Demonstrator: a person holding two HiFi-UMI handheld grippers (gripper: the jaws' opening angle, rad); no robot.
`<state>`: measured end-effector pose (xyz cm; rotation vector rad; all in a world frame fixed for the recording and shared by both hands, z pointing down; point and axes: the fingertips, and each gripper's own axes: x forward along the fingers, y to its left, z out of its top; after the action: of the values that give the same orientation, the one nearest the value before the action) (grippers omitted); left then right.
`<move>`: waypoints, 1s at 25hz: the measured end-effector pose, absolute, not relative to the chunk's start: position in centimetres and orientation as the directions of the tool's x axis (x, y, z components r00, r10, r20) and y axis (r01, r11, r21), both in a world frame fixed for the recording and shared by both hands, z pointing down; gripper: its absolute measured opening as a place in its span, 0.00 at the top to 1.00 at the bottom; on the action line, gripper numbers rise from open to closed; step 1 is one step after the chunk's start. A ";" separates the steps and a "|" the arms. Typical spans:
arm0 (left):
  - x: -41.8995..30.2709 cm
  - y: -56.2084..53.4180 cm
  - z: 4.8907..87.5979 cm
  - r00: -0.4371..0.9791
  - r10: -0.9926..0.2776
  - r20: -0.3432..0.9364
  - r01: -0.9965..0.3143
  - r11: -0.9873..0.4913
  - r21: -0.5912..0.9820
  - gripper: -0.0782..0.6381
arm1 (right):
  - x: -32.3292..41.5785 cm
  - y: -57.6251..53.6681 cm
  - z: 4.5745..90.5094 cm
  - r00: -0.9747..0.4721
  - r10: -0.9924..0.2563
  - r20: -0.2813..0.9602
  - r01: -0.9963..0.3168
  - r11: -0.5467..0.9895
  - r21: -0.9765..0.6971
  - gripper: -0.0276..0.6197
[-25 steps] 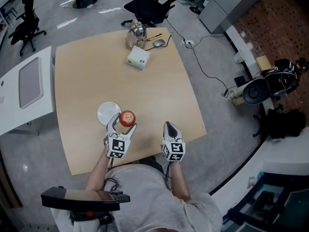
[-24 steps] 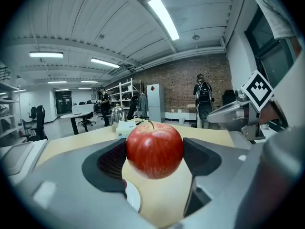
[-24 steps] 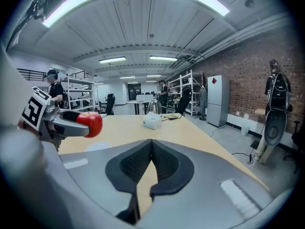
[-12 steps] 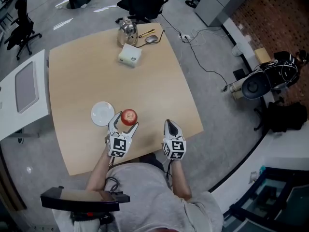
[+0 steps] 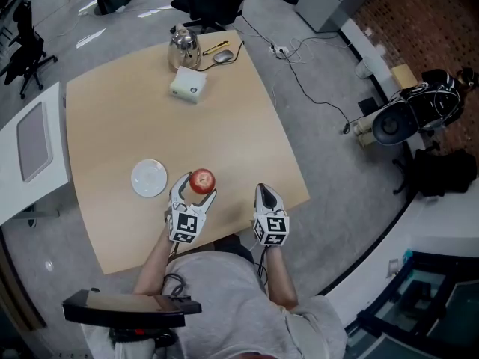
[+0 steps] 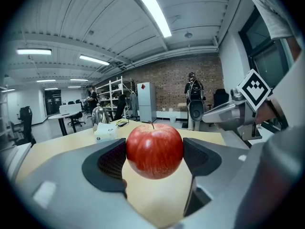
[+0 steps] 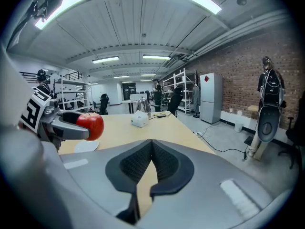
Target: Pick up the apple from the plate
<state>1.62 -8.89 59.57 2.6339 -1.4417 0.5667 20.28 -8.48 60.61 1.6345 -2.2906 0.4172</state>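
Head view with both gripper views. The left gripper (image 5: 196, 188) pinches the apple (image 5: 200, 181), one padded jaw on each flank of the fruit and the stem pointing up. The left gripper view shows bare table (image 5: 135, 111) beneath the fruit, so we judge that the apple hangs clear of the wood.

The plate (image 5: 149, 178) lies at nine o'clock of the apple, near it but apart, and holds nothing. We therefore read the pick-up as essentially achieved: the grasp is made and the fruit is off the plate.

What remains, in our judgement, is to carry the apple steadily. This calls for even pressure across its widest part, since a smooth round skin can roll out of a loose or off-centre grip.

The right gripper (image 7: 150, 162) sits at three o'clock of the left one, over the near table edge, with its jaws pressed together on nothing.

At twelve o'clock, by the far edge, stand a metal kettle (image 5: 183, 45) and a white box (image 5: 187, 84). We cannot tell what either contains.
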 end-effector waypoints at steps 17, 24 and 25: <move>8.3 -10.5 61.7 0.542 -0.739 0.399 -0.781 -0.618 -0.084 0.34 | 26.3 -9.3 61.5 -0.266 -0.863 0.429 -0.962 0.263 -0.068 0.95; 9.6 -11.8 62.2 0.548 -0.734 0.400 -0.776 -0.625 -0.084 0.34 | 27.2 -10.6 62.2 -0.274 -0.854 0.443 -0.959 0.277 -0.059 0.95; 9.8 -11.9 62.3 0.548 -0.733 0.402 -0.775 -0.626 -0.084 0.34 | 27.3 -10.8 62.3 -0.274 -0.853 0.445 -0.959 0.278 -0.058 0.95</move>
<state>9.76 -11.92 62.26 2.6722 -1.3063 0.6195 27.30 -10.79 62.34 1.6496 -2.2262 0.4561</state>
